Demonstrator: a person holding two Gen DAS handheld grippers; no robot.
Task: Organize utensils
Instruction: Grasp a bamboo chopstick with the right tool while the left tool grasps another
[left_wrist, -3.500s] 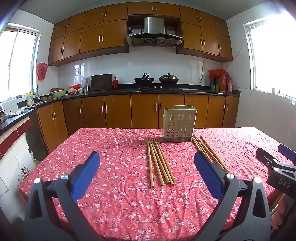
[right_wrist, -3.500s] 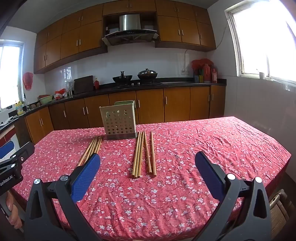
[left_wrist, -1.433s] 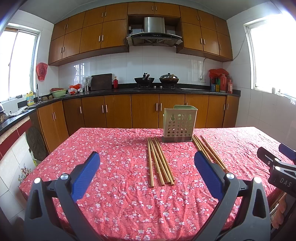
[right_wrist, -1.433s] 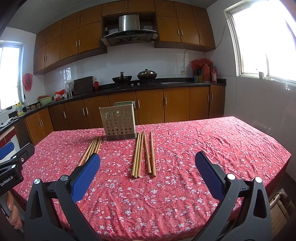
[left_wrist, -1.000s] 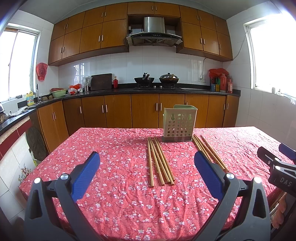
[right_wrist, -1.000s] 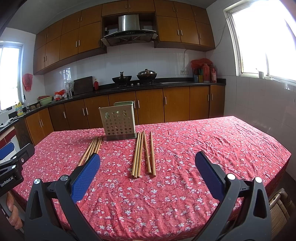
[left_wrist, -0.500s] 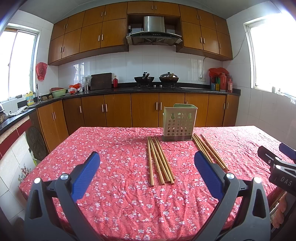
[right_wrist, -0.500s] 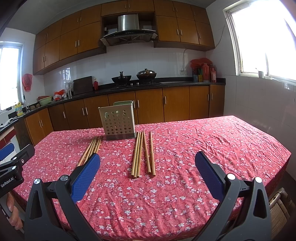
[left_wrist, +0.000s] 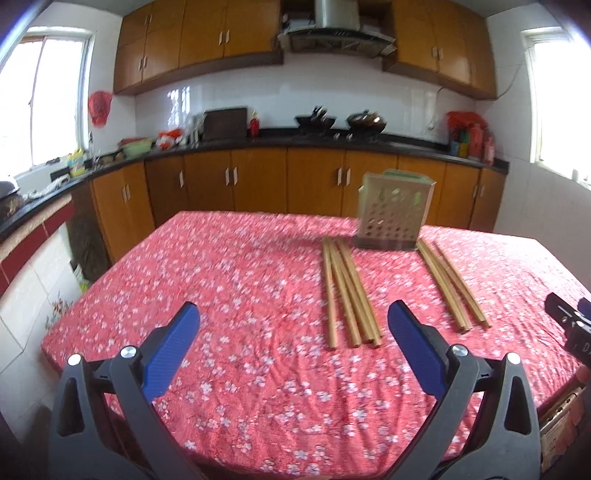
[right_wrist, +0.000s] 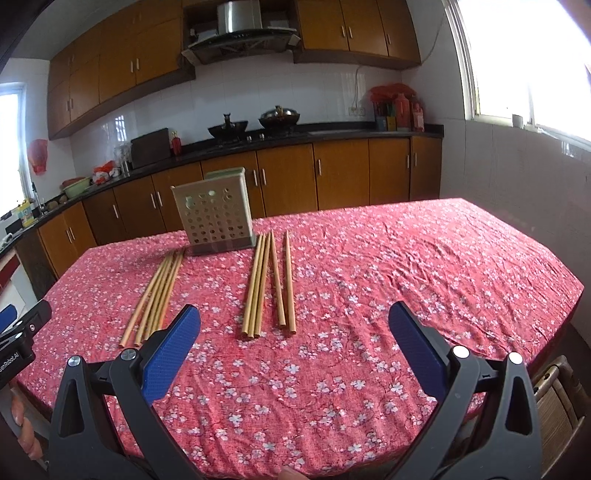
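Two bundles of wooden chopsticks lie on the red floral tablecloth (left_wrist: 240, 295) in front of a perforated pale green utensil holder (left_wrist: 392, 215). In the left wrist view the left bundle (left_wrist: 347, 291) lies just ahead of my open left gripper (left_wrist: 293, 349), towards its right finger, and the right bundle (left_wrist: 448, 284) lies beyond it. In the right wrist view the holder (right_wrist: 214, 218) stands upright, the right bundle (right_wrist: 269, 282) lies ahead of my open right gripper (right_wrist: 293, 349), and the left bundle (right_wrist: 157, 297) reaches its left finger. Both grippers hold nothing.
Kitchen counters and wooden cabinets (left_wrist: 258, 184) run behind the table. The right gripper's body (left_wrist: 570, 325) shows at the right edge of the left wrist view. A person's fingers (right_wrist: 22, 417) hold the left gripper at the left edge of the right wrist view. A woven stool (right_wrist: 554, 410) stands beside the table.
Both grippers have moved forward over the table and tilted down, so the chopsticks and holder look closer. The jaws stay open and nothing on the table has moved.
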